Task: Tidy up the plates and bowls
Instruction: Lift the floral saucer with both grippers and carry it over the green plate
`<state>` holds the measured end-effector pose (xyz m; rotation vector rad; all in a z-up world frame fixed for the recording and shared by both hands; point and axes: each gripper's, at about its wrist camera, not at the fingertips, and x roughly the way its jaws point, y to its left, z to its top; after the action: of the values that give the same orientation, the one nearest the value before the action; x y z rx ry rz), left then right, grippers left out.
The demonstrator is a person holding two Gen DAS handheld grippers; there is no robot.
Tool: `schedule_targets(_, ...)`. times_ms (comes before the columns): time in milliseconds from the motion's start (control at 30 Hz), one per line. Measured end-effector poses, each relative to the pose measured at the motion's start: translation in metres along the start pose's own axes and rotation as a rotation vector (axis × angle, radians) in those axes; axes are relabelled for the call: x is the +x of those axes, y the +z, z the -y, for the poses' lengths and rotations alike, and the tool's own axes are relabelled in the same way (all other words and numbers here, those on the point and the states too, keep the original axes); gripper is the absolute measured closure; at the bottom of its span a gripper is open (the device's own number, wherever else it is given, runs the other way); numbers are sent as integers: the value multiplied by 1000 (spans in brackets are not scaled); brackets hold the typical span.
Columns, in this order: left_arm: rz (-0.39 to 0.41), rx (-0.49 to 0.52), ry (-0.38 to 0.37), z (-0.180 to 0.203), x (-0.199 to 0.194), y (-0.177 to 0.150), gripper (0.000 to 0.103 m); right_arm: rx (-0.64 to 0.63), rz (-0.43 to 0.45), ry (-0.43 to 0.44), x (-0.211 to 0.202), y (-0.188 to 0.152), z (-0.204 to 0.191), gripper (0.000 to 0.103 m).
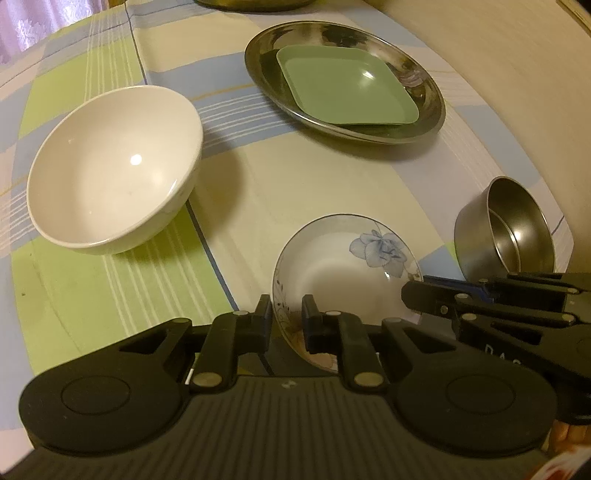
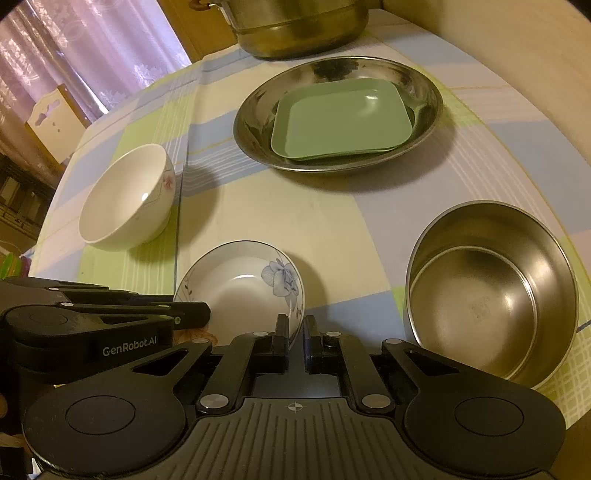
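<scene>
both grippers are on the small flowered dish (image 1: 343, 266) at the near edge of the table (image 1: 295, 177), one on each side of it. the left gripper (image 1: 287, 314) has its fingers closed across the dish's rim, one pad outside, one inside, clamped on it. the right gripper (image 2: 295, 328) pinches the opposite rim, its pads drawn tight on the thin edge, and in the left wrist view its black fingers reach in from the right side. the dish sits tilted, its blue flower facing up toward the far side.

to the left of the dish, nearer the left edge of the checked cloth, a white bowl (image 1: 110, 166) rests tipped a little, well apart from the dish. toward the far side, a round steel plate (image 1: 424, 96) carries a green square plate (image 1: 347, 88) lying inside it. at the right edge a steel bowl (image 2: 491, 291) stands beside the dish, not touching it, with what looks like a second steel bowl nested inside. at the far edge, a big metal pot (image 2: 299, 26) sits behind the steel plate
</scene>
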<state>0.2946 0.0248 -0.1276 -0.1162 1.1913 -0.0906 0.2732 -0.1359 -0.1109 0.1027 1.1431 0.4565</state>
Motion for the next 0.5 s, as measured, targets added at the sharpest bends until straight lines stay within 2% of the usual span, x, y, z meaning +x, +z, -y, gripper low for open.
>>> schedule_targets(500,35,4,-14,4,-13,8,89,14,38,-10,-12,9,1,97)
